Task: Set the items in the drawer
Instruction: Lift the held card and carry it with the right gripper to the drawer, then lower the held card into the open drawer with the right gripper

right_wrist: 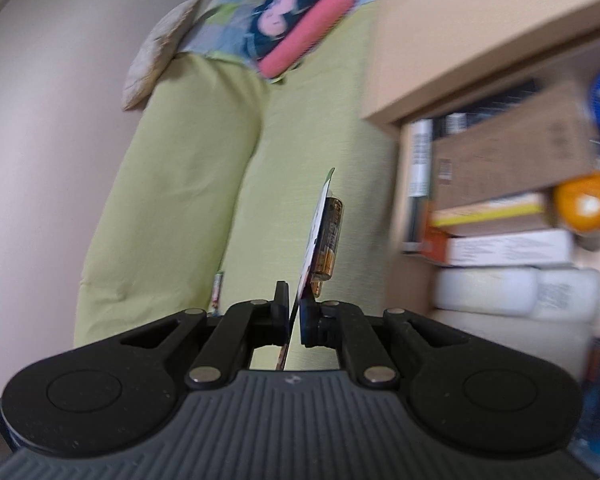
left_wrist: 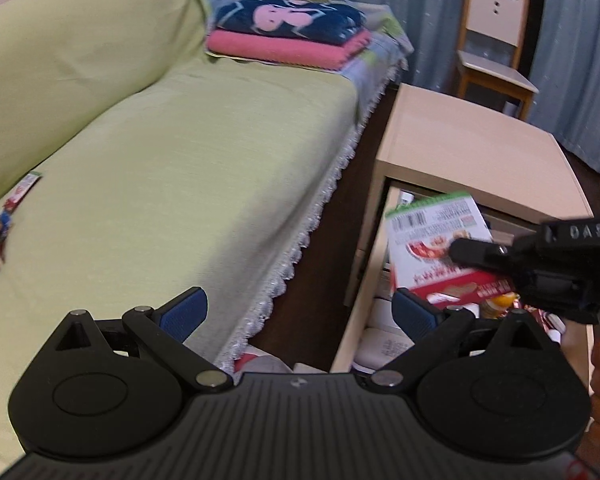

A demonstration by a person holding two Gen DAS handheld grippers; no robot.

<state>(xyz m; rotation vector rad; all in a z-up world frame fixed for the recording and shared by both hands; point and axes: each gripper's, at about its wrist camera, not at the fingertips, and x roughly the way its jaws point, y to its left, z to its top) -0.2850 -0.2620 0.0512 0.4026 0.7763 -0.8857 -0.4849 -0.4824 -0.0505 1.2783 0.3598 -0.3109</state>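
My left tool (left_wrist: pixel 300 312) is spread wide with nothing between its blue pads, hanging over the edge of the green-covered sofa (left_wrist: pixel 172 168) and the gap next to the wooden cabinet (left_wrist: pixel 471 144).

My right tool (right_wrist: pixel 295 312) is clamped on a battery pack (right_wrist: pixel 323 236). From its own camera the card is edge-on, pinched at its lower end, with the gold batteries bulging out on the right side. From the left camera the same pack shows its printed back with a barcode, held just above the open drawer (left_wrist: pixel 363 308). So it's over the drawer but I can't see it touching anything inside.

The drawer is packed with boxes (right_wrist: pixel 507 248), a white case (right_wrist: pixel 515 288) and something orange and round (right_wrist: pixel 585 204), all kind of blurry.

A couple more packs (left_wrist: pixel 4 224) are lying on the sofa seat off to the left, well apart from the drawer. Folded towels (left_wrist: pixel 288 32) are stacked at the far end of the sofa, and there's a wooden chair (left_wrist: pixel 495 40) by the curtain.
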